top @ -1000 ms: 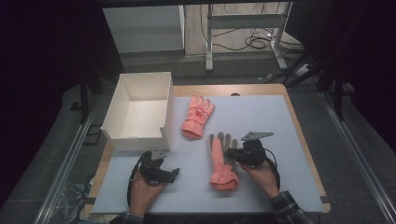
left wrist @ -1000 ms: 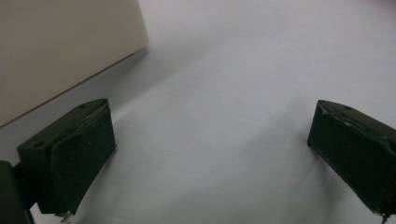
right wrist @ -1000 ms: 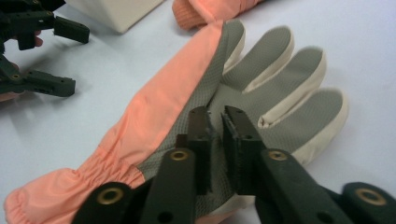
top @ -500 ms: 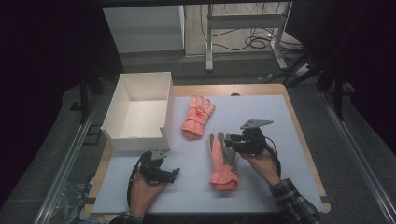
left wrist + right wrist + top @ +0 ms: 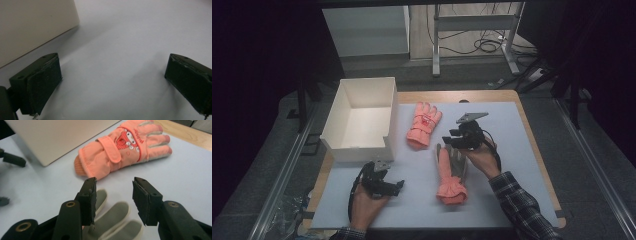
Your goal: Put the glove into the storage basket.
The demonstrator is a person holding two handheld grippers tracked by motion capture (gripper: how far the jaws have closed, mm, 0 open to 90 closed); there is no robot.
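Observation:
Two orange gloves lie on the pale mat. The far glove [image 5: 424, 125] [image 5: 120, 151] lies back up with a strap and a printed patch. The near glove [image 5: 451, 172] lies palm up, its grey fingers [image 5: 113, 216] just under my right gripper. My right gripper [image 5: 451, 142] [image 5: 113, 184] hovers open over those fingertips with nothing between its jaws, pointing towards the far glove. My left gripper [image 5: 396, 187] [image 5: 112, 65] rests low over bare mat near the front left. Its jaws are spread wide and hold nothing.
An open white box [image 5: 362, 120] [image 5: 32, 25] [image 5: 62, 137] stands at the left of the mat, just beyond my left gripper. The mat [image 5: 512, 150] covers a wooden table [image 5: 492, 95]. Metal stand legs and cables lie on the floor behind.
My right gripper has moved away from the person, from over the near glove's palm to above its fingertips, closer to the far glove. The left gripper has stayed put.

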